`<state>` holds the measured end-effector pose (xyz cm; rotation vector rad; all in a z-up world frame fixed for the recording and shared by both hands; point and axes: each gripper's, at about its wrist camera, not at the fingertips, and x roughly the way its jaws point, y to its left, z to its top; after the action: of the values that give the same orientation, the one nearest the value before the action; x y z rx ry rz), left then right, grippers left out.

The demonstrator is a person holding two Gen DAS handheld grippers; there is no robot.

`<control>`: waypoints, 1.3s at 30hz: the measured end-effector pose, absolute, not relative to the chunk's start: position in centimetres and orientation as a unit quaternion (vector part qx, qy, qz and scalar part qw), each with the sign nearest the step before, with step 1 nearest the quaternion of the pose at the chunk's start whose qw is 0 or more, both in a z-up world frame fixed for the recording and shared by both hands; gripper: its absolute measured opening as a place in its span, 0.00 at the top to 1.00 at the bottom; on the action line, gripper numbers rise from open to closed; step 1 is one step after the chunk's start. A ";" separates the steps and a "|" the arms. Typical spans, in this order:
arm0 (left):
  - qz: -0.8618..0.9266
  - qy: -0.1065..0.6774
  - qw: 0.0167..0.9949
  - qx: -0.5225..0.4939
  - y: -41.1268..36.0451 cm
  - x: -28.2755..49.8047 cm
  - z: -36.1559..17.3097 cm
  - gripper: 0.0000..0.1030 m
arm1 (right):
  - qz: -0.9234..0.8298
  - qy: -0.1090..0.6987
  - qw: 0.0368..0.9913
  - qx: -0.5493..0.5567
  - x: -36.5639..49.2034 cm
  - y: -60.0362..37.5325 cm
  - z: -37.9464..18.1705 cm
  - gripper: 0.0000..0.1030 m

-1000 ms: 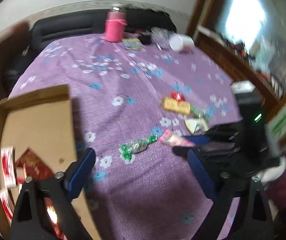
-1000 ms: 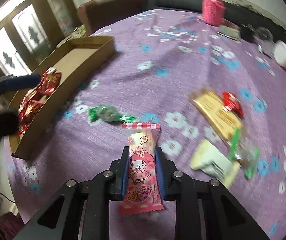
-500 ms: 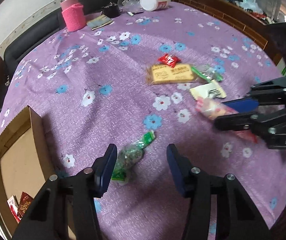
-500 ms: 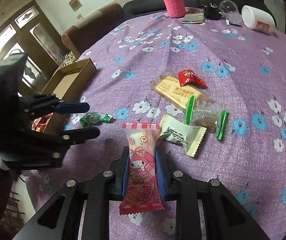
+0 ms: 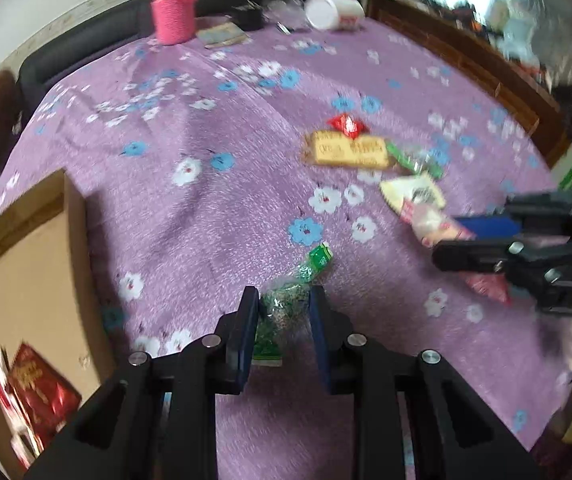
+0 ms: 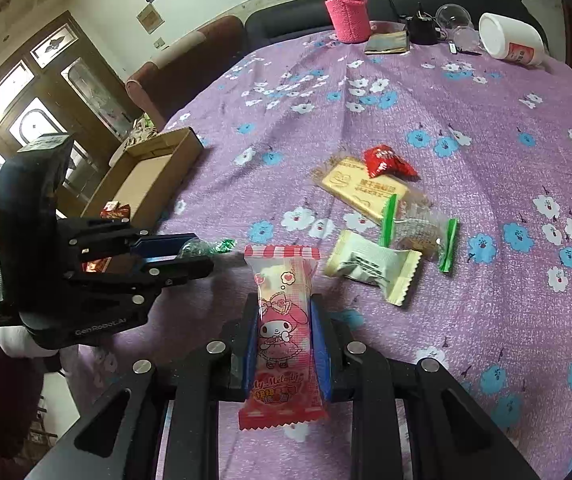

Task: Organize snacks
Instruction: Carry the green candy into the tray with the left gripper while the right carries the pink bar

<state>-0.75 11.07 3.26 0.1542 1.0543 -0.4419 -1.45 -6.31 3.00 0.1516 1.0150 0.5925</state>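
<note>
- Two hand-held grippers work over a round table draped in a purple floral cloth (image 6: 426, 92). Each has its fingers closed on one wrapped snack.
- The left gripper (image 5: 284, 300) pinches a green-wrapped candy (image 5: 286, 304) between its blue pads. The candy's twisted tail points away from the fingers, just above the cloth. From the right wrist view the same gripper (image 6: 190, 254) shows side-on, with the green wrapper (image 6: 206, 247) poking out at its tip.
- The right gripper (image 6: 282, 320) clamps one pink cartoon-print snack packet (image 6: 282, 320) upright, its striped top edge well clear of the fingers. The left wrist view catches this gripper (image 5: 458, 240) and its pink packet (image 5: 434, 220) at the right, blurred.
- Four loose snacks lie clustered on the cloth beyond the grippers: one red wrapped candy (image 6: 386, 160) touching one yellow biscuit pack (image 6: 360, 188), one clear packet with green ends (image 6: 418, 228), and one pale cream packet (image 6: 370, 264).
- One open cardboard box (image 6: 154, 172) sits at the table's left edge. At least two red packets (image 5: 42, 392) lie at its near end; the exact count is hard to read in the blur.
- At the far edge stand one bottle in a pink knitted sleeve (image 6: 346, 12), one white jar on its side (image 6: 510, 40), one clear cup (image 6: 452, 16), one small dark object (image 6: 422, 28) and one flat booklet (image 6: 388, 44).
</note>
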 end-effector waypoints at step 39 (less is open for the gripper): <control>-0.002 0.468 0.867 -0.170 38.5 3.8 4.0 0.75 | 0.348 0.530 0.770 0.076 7.9 21.3 3.6 0.74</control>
<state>3.76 38.48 4.03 -0.3567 0.9809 -0.0048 7.87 21.34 3.62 0.1651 1.1496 0.7553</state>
